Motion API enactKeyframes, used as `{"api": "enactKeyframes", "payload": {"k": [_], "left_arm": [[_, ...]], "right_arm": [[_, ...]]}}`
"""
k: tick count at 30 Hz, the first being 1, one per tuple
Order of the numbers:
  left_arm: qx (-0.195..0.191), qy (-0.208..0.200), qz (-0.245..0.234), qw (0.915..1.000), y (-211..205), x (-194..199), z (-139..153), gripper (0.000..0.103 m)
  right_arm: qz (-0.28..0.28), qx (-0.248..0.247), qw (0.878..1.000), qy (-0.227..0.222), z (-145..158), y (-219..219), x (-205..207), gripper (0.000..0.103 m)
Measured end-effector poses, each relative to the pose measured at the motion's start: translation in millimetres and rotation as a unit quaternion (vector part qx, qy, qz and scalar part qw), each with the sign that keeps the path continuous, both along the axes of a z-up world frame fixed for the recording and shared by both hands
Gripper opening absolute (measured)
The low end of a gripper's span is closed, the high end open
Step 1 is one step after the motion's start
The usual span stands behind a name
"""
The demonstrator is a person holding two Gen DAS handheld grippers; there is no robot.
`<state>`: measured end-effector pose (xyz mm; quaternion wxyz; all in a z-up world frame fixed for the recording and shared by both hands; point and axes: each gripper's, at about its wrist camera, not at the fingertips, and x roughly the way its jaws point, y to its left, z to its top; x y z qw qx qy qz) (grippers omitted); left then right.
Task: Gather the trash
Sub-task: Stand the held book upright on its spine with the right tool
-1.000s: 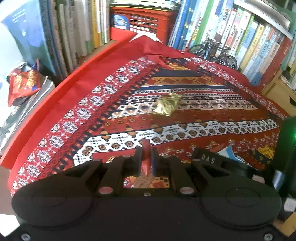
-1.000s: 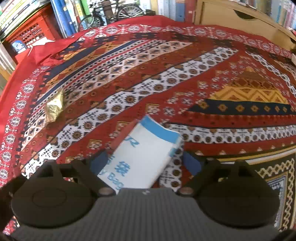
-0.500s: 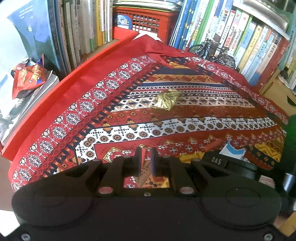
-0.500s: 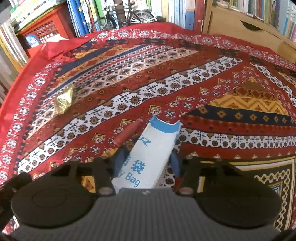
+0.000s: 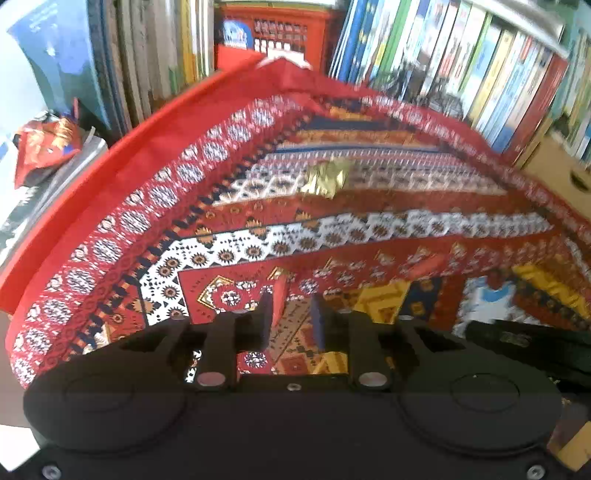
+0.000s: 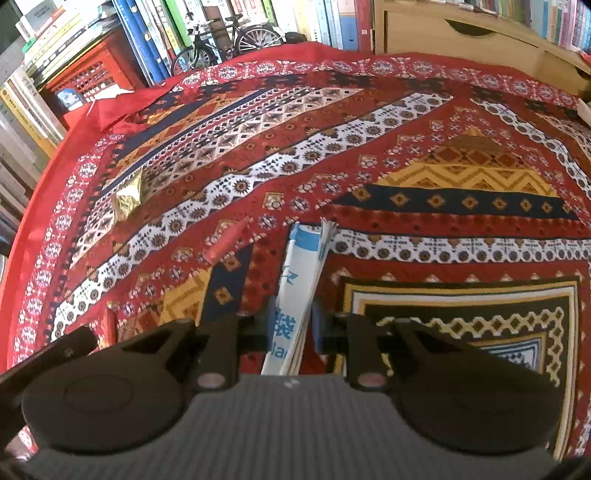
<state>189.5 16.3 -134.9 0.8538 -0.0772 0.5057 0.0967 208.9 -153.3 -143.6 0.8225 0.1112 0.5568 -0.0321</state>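
Note:
My right gripper [image 6: 293, 321] is shut on a white and blue plastic bag pack [image 6: 303, 266], squeezed narrow and upright between its fingers. A small red stick-shaped wrapper [image 6: 227, 242] lies on the patterned cloth just left of the bag. Farther left sits a crumpled gold foil [image 6: 127, 199]. In the left wrist view my left gripper [image 5: 290, 317] is open a little with nothing between its fingers, low over the cloth. The gold foil [image 5: 327, 179] lies well ahead of it. The red wrapper [image 5: 428, 264] and the bag [image 5: 487, 299] show blurred at the right.
A red patterned cloth [image 6: 443, 155] covers the table. Books line the back and left, with a red crate [image 5: 288, 33], a model bicycle [image 6: 225, 40] and a wooden drawer box [image 6: 461, 37]. A red snack wrapper [image 5: 44, 147] rests on stacked books at the far left.
The left gripper opened, let go of the red wrapper and drew back. The right gripper closed on the white bag pack, pinching it from flat to upright.

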Motion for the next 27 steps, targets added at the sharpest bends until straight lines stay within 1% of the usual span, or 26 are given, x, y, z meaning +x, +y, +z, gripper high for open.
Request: {"api": "enactKeyframes", "payload": {"k": [3,5,8,9,10,11,13,16,27], "left_arm": [[0.015,0.010,-0.006,0.9998,-2,10,-19,0.029],[0.023,0.017,-0.003,0.9996,-2,16,-30,0.029],[0.015,0.026,0.006,0.9995,0,20,-43,0.029],[0.016,0.019,0.006,0.9997,-1,19,-43,0.025],[0.015,0.020,0.001,0.9997,-1,19,-43,0.021],[0.015,0.018,-0.005,0.9997,-3,18,-42,0.010],[0.009,0.018,-0.014,0.9997,-7,15,-41,0.010],[0.013,0.012,-0.025,0.9995,-12,9,-36,0.010],[-0.001,0.002,-0.035,0.9994,-18,-15,-17,0.010]], "right_arm": [[0.003,0.006,1.000,-0.009,3,-5,-5,0.024],[0.005,0.004,1.000,-0.015,5,-8,-8,0.024],[0.008,0.002,1.000,-0.023,7,-12,-9,0.023],[0.009,0.001,1.000,-0.023,7,-13,-9,0.024],[0.006,0.000,1.000,-0.023,6,-14,-9,0.024],[0.002,0.001,1.000,-0.023,5,-16,-9,0.024],[-0.002,0.005,1.000,-0.020,2,-18,-9,0.024],[-0.003,0.004,1.000,-0.020,2,-17,-10,0.024],[0.013,0.017,0.999,-0.031,10,-8,-26,0.024]]}}
